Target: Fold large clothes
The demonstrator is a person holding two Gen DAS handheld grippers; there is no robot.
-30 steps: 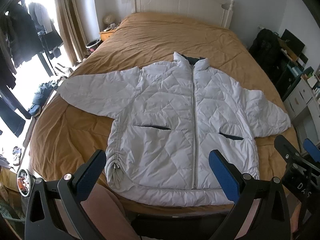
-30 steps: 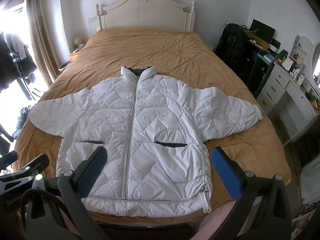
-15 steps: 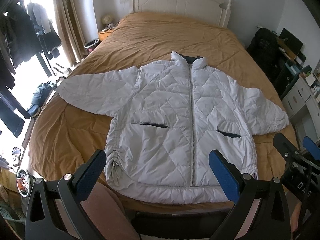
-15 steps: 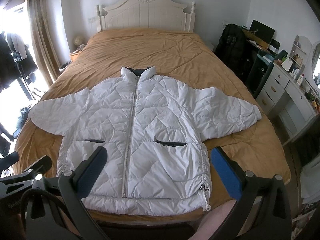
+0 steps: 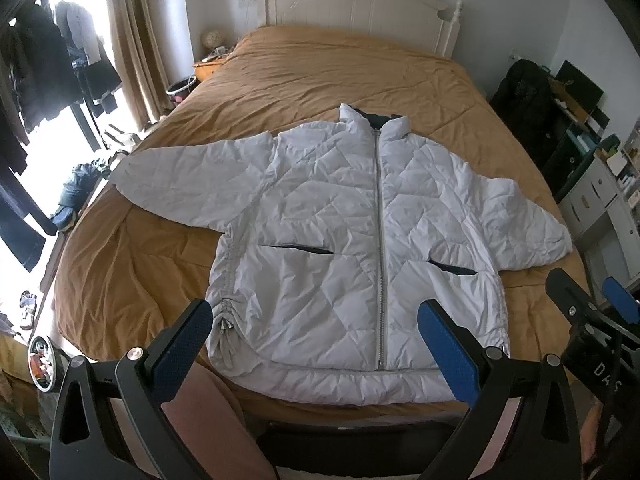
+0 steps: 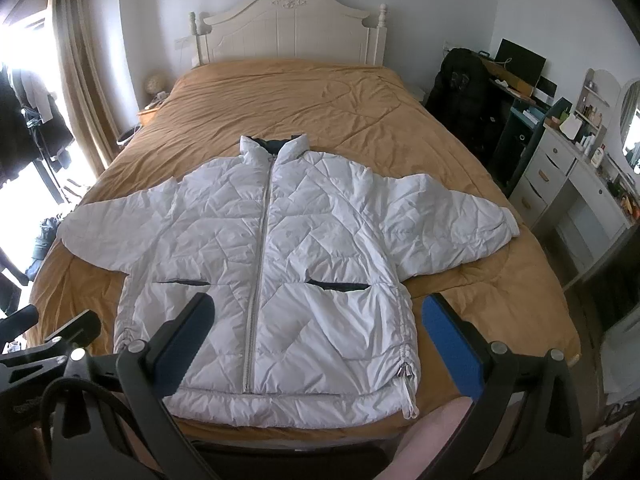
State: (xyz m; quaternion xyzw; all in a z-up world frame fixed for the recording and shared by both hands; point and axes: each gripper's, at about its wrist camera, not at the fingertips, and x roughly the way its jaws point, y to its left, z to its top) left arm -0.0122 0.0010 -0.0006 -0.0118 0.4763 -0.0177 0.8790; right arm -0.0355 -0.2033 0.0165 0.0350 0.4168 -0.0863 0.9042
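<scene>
A white quilted puffer jacket [image 5: 360,232] lies flat, zipped and face up, on the mustard-brown bedspread [image 5: 320,76], sleeves spread to both sides and hem nearest the tools. The left gripper [image 5: 316,344] hovers with its blue-padded fingers [image 5: 182,350] spread wide, empty, the hem between and just beyond them. The right gripper [image 6: 316,340] is likewise wide apart and empty, its fingers [image 6: 448,340] framing the jacket's lower right half.

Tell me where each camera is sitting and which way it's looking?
Left wrist: on the left gripper at the bed's foot, facing the headboard; its open blue fingers and the right gripper at the right edge show.
Right wrist: on the right gripper, same direction; open fingers and part of the left gripper show.
Both see the white jacket spread flat on the bed.
</scene>
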